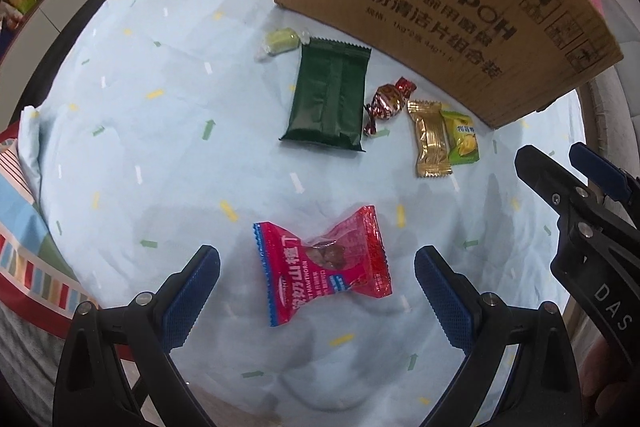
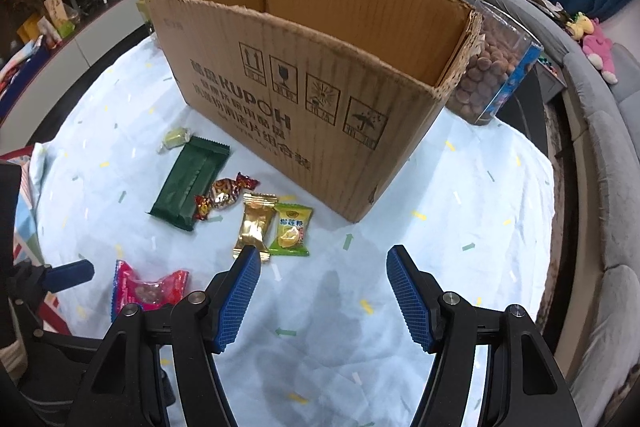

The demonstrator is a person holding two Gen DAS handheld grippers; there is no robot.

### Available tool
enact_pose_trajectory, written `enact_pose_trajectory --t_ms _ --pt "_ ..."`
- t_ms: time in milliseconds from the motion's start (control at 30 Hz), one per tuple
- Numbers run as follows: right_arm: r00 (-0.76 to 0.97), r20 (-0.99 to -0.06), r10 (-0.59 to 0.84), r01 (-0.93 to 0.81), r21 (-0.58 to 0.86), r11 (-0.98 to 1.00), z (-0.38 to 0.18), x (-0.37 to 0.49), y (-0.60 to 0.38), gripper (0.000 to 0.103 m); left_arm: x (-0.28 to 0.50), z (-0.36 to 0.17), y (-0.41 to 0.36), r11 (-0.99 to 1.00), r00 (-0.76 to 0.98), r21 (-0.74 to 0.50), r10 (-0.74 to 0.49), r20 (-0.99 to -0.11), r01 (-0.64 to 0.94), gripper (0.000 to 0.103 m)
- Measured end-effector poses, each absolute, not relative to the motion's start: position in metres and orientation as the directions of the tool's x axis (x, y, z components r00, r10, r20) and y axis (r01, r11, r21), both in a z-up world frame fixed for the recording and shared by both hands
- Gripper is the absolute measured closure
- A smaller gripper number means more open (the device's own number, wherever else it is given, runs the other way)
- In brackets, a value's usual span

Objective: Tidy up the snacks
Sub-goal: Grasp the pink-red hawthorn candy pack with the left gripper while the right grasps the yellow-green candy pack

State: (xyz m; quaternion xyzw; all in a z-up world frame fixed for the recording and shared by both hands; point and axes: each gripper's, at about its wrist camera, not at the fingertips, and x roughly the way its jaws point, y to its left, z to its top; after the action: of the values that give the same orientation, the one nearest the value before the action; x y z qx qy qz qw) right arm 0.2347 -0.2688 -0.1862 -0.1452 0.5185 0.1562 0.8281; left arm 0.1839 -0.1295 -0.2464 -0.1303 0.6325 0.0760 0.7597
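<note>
Left gripper [image 1: 317,283]: jaws wide, empty, straddling the red hawthorn packet [image 1: 322,265] lying on the blue cloth [image 1: 160,187]; best closed across its pinched middle.
Right gripper [image 2: 324,291]: jaws parted, empty, nearest the gold candy [image 2: 254,227].
Cardboard box [image 2: 320,99]: open top is shown only by the right wrist view.

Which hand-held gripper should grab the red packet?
Left: its hand-held gripper is open with the red packet lying between its fingers. The right one is open over bare cloth.

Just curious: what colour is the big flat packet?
Dark green packet; clearest in the left wrist view.
</note>
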Motion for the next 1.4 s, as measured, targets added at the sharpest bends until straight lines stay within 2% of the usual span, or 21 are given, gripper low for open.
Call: enact_pose_trajectory --t_ms 367,733,1000,1133,1200,1267,1333,1400 --pt "0.431 -0.896 0.104 -0.446 -0.111 0.888 -0.199 0.237 -0.255 0.037 0.191 -0.266 -0.127 0.944 0.188 -0.111 -0.053 -0.981 -0.312 0.006" --pt "0.403 -0.912 0.080 -0.453 -0.123 0.883 -0.224 0.248 -0.243 0.037 0.189 -0.286 -0.121 0.942 0.178 -0.118 -0.064 -0.982 -0.314 0.018" --pt "0.397 -0.916 0.053 -0.404 -0.123 0.906 -0.238 0.255 -0.243 0.038 0.189 -0.291 -0.126 0.947 0.191 -0.117 -0.061 -0.980 -0.298 0.021" --pt "0.387 -0.921 0.051 -0.392 -0.114 0.913 -0.244 0.259 -0.242 0.043 0.185 -0.289 -0.132 0.955 0.201 -0.104 -0.048 -0.978 -0.279 0.026" --pt "0.392 -0.919 0.048 -0.390 -0.118 0.913 -0.245 0.260 -0.240 0.046 0.184 -0.283 -0.138 0.962 0.203 -0.078 -0.024 -0.979 -0.262 0.033" --pt "0.391 -0.919 0.050 -0.392 -0.117 0.913 -0.247 0.259 -0.242 0.052 0.182 -0.280 -0.141 0.966 0.208 -0.059 -0.006 -0.978 -0.252 0.040" --pt "0.383 -0.922 0.050 -0.398 -0.116 0.910 -0.249 0.258 -0.239 0.062 0.181 -0.279 -0.141 0.968 0.217 -0.059 -0.004 -0.976 -0.245 0.044" --pt "0.378 -0.925 0.047 -0.403 -0.119 0.907 -0.250 0.260 -0.239 0.068 0.181 -0.278 -0.142 0.968 0.222 -0.067 -0.012 -0.975 -0.243 0.046"
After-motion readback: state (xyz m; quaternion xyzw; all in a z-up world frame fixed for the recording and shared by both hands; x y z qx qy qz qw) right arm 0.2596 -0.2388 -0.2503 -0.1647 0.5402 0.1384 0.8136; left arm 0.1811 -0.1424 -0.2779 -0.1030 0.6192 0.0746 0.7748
